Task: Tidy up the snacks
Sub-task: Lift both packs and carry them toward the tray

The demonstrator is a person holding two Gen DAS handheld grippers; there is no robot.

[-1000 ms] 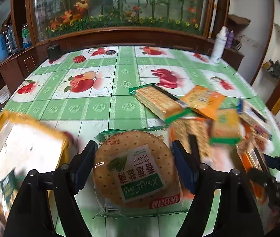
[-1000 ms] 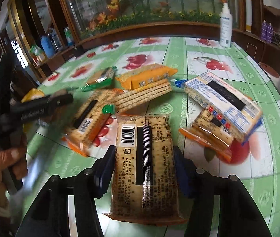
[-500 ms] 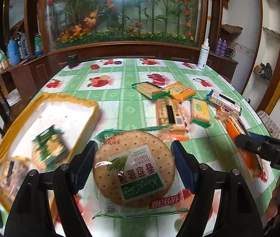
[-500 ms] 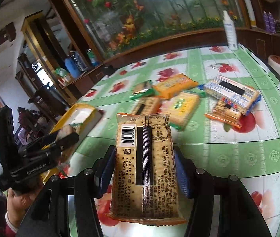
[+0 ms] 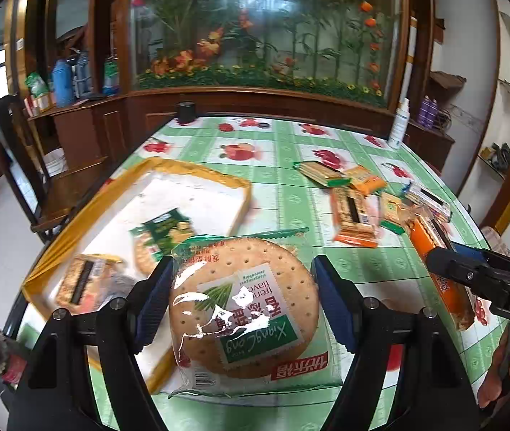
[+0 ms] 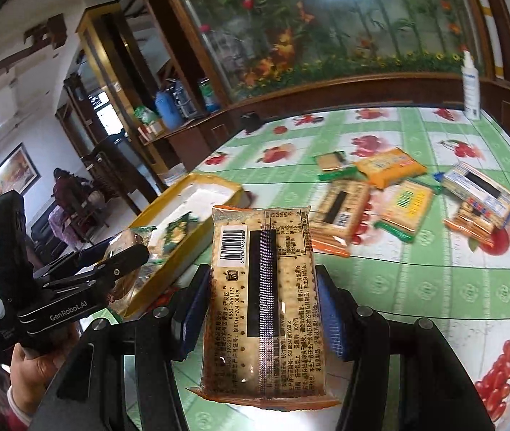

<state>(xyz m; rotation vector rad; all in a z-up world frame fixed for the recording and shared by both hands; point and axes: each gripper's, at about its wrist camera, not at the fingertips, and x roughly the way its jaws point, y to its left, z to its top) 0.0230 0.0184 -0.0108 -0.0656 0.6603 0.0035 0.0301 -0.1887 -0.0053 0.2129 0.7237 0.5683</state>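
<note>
My left gripper (image 5: 242,301) is shut on a round cracker pack (image 5: 244,305) with a green label, held above the near right corner of a yellow-rimmed white tray (image 5: 197,172). The tray holds a green cracker pack (image 5: 163,231) and a brown pack (image 5: 82,283). My right gripper (image 6: 260,319) is shut on a rectangular cracker pack (image 6: 262,309), barcode side up, held above the table right of the tray (image 6: 168,208). The left gripper (image 6: 111,262) shows in the right wrist view, over the tray.
Several snack packs (image 5: 353,215) lie in a loose group on the green fruit-print tablecloth (image 5: 283,179), also seen in the right wrist view (image 6: 402,204). A white spray bottle (image 5: 398,125) and a black cup (image 5: 186,111) stand at the far edge. Wooden cabinets surround the table.
Both grippers have risen and swung left with their packs. The tray has come closer in both views; the loose packs now lie farther off to the right.
</note>
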